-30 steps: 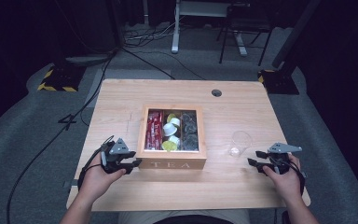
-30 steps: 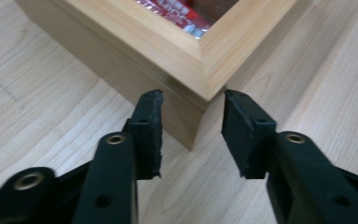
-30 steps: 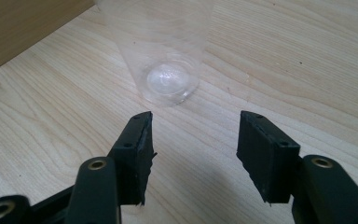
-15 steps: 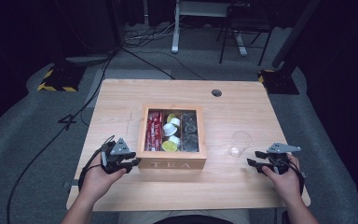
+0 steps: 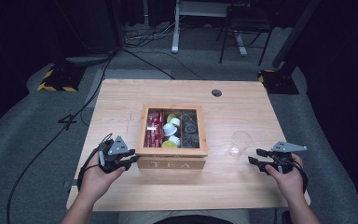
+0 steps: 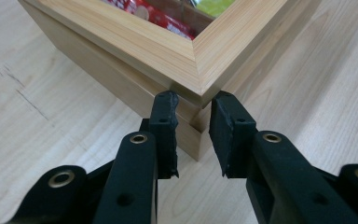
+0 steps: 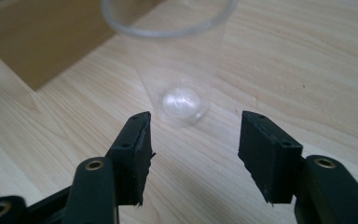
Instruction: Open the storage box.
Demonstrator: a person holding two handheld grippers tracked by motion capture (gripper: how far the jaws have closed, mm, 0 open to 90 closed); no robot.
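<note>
At a wooden table [image 5: 121,98], the left gripper [image 6: 193,105] sits with jaws slightly apart at the near-left corner of a lidded wooden tea box [image 5: 172,156], seemingly about to lift its lid, while the right gripper [image 7: 193,133], jaws wide apart, faces an upright clear plastic cup [image 7: 177,60] just ahead, needing only a short advance to grasp it.

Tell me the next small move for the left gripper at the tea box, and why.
Probably ease the left gripper forward and close on the lid corner of the tea box: its jaws stand slightly apart, straddling that corner. The right gripper waits open, short of the clear cup.
</note>
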